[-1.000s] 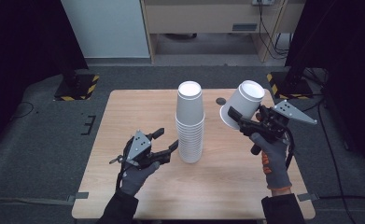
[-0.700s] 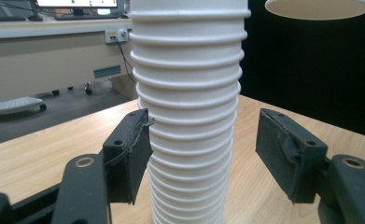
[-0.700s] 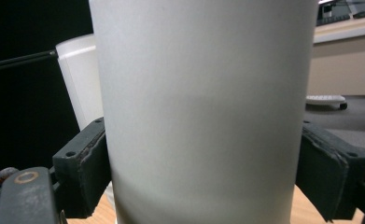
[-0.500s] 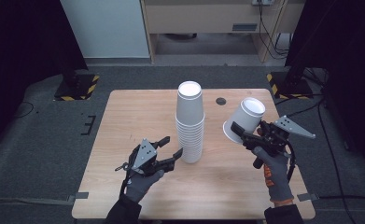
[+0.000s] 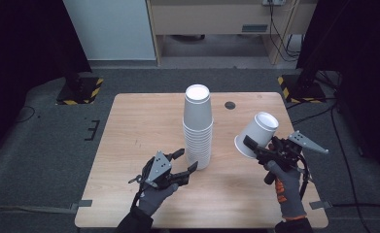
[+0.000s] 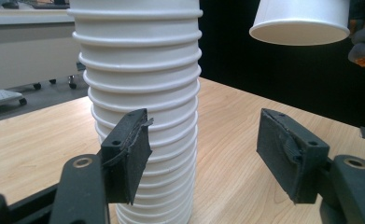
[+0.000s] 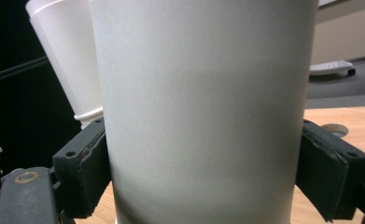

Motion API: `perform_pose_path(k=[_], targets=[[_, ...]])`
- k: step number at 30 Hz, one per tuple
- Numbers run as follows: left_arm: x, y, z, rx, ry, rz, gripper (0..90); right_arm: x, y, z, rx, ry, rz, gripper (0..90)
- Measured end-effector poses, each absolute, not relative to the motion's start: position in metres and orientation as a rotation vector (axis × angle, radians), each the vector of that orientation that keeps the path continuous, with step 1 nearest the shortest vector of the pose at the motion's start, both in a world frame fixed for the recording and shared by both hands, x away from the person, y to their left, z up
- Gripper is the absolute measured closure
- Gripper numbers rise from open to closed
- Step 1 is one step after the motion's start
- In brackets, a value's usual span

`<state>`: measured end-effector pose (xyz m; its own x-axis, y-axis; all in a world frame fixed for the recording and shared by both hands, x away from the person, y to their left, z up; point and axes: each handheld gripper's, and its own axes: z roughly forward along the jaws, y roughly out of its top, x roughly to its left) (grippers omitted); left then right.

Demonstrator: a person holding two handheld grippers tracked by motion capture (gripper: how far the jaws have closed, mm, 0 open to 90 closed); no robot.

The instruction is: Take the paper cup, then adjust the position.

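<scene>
Here, my right gripper [image 5: 250, 144] is clamped on a single white cup [image 5: 256, 134]; in the right gripper view its two black pads press the cup's wall [image 7: 203, 112] from either side. In the high view that cup sits off the table, tilted, its closed base up toward one o'clock and its open mouth down toward seven o'clock. My gloved right hand [image 5: 285, 177] holds the tool from about six o'clock of the cup.

My left gripper [image 5: 187, 161] is spread wide with nothing between its pads. In the left gripper view one pad [image 6: 126, 154] overlaps the front of the cup stack [image 6: 143, 107], but I cannot tell if it touches; the other pad stands well clear to the side. The held cup's rim [image 6: 299, 32] shows at about one o'clock there.

The stack [image 5: 198, 127] stands upright, mouths down, near the middle of the wooden table [image 5: 139, 121], just beside my left gripper at its one o'clock. A small dark disc [image 5: 230, 105] lies on the table at about two o'clock from the stack.
</scene>
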<state>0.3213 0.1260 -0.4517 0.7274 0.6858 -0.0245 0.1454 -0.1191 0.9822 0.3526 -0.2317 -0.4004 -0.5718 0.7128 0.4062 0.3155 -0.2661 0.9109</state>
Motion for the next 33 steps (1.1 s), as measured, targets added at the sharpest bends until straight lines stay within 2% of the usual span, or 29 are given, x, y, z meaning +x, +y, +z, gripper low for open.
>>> perform_pose_path(k=[14, 33], targets=[[0.318, 0.124, -0.456, 1.625, 0.672, 0.557, 33.0, 0.350, -0.233, -0.419, 1.376, 1.607, 2.009, 15.1], [0.309, 0.120, -0.458, 1.583, 0.631, 0.583, 34.1, 0.346, -0.227, -0.427, 1.496, 1.497, 2.174, 15.2]])
